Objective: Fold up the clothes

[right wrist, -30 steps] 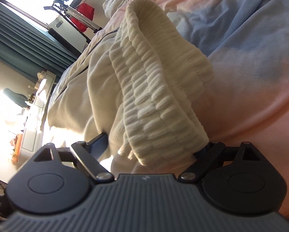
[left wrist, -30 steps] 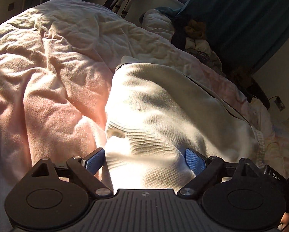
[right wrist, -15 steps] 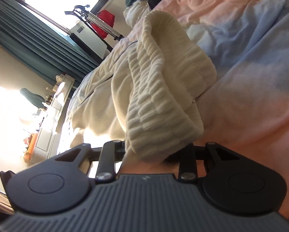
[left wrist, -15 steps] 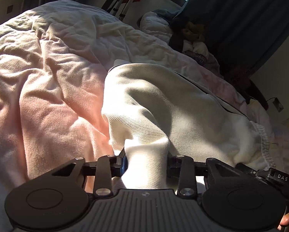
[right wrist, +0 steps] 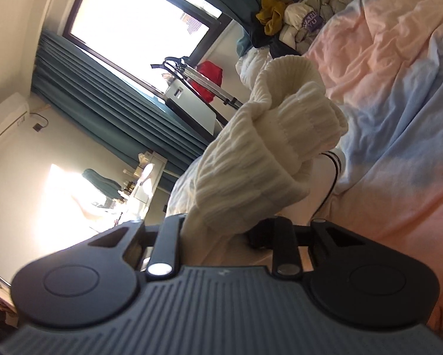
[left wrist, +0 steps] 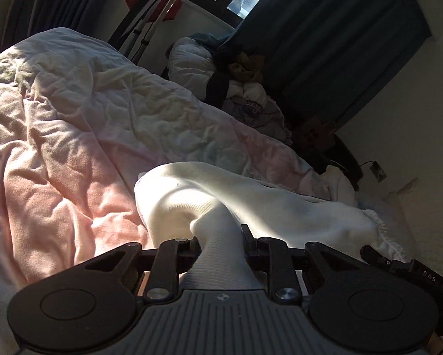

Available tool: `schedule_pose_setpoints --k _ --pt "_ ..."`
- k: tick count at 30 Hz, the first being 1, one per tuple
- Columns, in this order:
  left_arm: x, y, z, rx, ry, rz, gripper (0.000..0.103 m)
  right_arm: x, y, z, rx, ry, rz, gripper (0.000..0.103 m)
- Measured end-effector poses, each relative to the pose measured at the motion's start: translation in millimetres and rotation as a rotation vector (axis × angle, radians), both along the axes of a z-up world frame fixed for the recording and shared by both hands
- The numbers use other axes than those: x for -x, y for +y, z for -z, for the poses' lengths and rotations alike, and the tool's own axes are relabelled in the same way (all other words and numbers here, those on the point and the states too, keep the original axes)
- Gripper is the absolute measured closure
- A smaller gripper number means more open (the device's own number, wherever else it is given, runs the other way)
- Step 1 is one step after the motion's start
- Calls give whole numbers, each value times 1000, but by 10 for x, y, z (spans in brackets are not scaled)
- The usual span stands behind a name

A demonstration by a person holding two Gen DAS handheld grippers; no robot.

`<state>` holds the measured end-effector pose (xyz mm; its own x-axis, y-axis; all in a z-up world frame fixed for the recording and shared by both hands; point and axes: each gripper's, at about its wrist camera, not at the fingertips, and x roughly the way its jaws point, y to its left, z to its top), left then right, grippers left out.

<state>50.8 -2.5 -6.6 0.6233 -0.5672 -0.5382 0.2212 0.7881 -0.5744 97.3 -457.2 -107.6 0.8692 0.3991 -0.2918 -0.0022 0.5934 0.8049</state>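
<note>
left tool (left wrist: pixel 220 244) – clamps white sweater (left wrist: pixel 251 204); "das" on tool

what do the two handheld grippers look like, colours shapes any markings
Both are alike: a grey ribbed body at the bottom of each view, flanked by two round black discs, with black linkage arms on silver pivot screws running in to the fingers. The left gripper view also shows a black part at the right edge printed "DAS". The right gripper shows no readable marking. No sleeves are visible.
</note>
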Motion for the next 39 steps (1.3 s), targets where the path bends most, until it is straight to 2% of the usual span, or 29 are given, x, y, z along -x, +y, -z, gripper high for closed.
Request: schedule_pose_setpoints --k 6,11,16,20,24,30,35,37,39 --pt "280 -947 -393 57 -65 157 79 783 -735 -441 22 -83 125 75" --pt "542 -2021 -556 111 -82 326 79 1598 -1432 -671 55 -132 274 75" --pt "947 -3200 -478 162 -67 490 79 2443 -2134 -723 74 -155 437 75" --pt "1280 -4070 -250 197 -23 608 79 3101 -2630 -637 89 -158 566 75" --pt "1586 -4738 81 205 10 700 79 3687 -2991 -453 91 -158 690 75" --pt "2008 -5601 657 201 56 824 79 4353 -3222 141 56 -151 857 75" --pt "2225 -5876 1123 115 88 897 79 4731 -3260 849 -50 -79 928 75" --pt "2225 -5885 1191 97 90 923 79 4871 -3274 1147 -101 -45 949 75" --pt "2218 -5868 1236 79 96 939 79 4927 -3211 1323 -110 -32 949 75"
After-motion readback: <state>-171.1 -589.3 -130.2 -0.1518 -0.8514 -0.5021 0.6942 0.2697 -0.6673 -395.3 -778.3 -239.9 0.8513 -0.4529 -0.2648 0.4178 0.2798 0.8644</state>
